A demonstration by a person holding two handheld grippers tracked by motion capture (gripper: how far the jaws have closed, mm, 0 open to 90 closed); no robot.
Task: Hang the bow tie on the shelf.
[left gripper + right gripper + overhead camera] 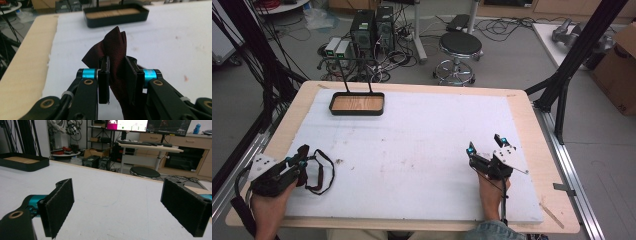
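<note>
My left hand (268, 207) is sitting closest to me, at about 8 o'clock on the tabletop (532, 150), and it is holding my left gripper (300, 161) just over the near left corner of the white mat (412, 145). In the left gripper view, this gripper (117, 75) is pinching a dark maroon cloth (112, 47) between its jaws, which are drawn close together on the fabric. The cloth is rising in a folded peak above the jaws and is hanging down below them toward me. From the high view, a dark looped strap (321, 172) is lying on the mat just beside the gripper, at its 3 o'clock side; I cannot tell how it joins the cloth.

My right hand (492, 187) is resting at about 4 o'clock, and it is holding my right gripper (485, 144) just above the mat, well apart from the left one. In the right gripper view, its jaws are standing spread wide with bare mat between them, and its padded fingers (60, 207) are gripping nothing.

Farther out, at about 11 o'clock, a black tray (357, 111) with a wooden floor is sitting on the far left part of the mat, and it is showing ahead of the cloth in the left gripper view (115, 18). Beyond the tabletop, a round black stool (460, 44) is standing on the floor at 12 o'clock.
</note>
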